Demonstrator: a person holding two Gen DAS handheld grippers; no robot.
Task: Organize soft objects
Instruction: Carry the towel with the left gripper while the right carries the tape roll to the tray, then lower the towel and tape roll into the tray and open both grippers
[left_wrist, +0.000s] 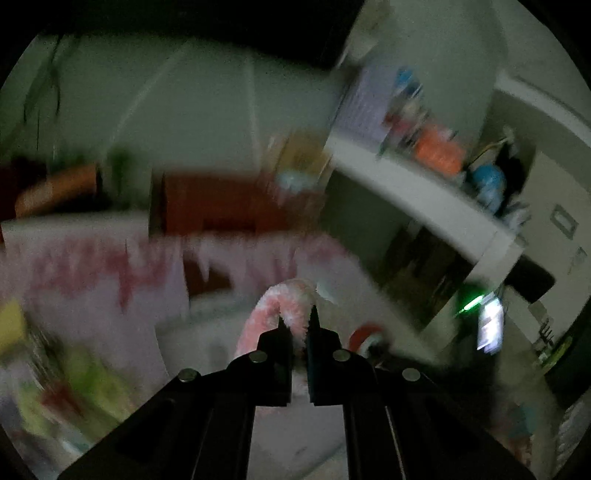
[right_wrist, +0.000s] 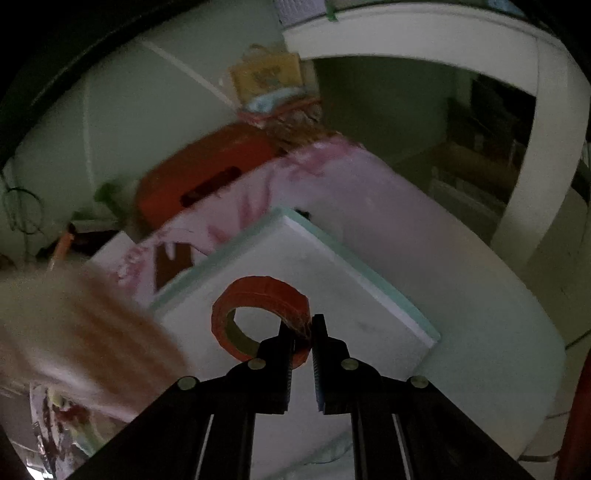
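In the left wrist view my left gripper (left_wrist: 298, 320) is shut on a fluffy pink and white curved soft piece (left_wrist: 275, 301) that arches up and to the left of the fingertips. The picture is dark and smeared by motion. In the right wrist view my right gripper (right_wrist: 302, 324) is shut on the rim of a red tape roll (right_wrist: 258, 295), held above a white foam board (right_wrist: 317, 280) with a pale green edge. A blurred pale pink fluffy mass (right_wrist: 81, 332) fills the lower left of that view.
A pink patterned cloth (right_wrist: 369, 192) covers the surface under the board. A red case (right_wrist: 207, 173) and a yellow bag (right_wrist: 266, 74) stand behind it by the wall. A white shelf (left_wrist: 424, 192) with coloured items runs at the right. Green and yellow soft things (left_wrist: 74, 384) lie lower left.
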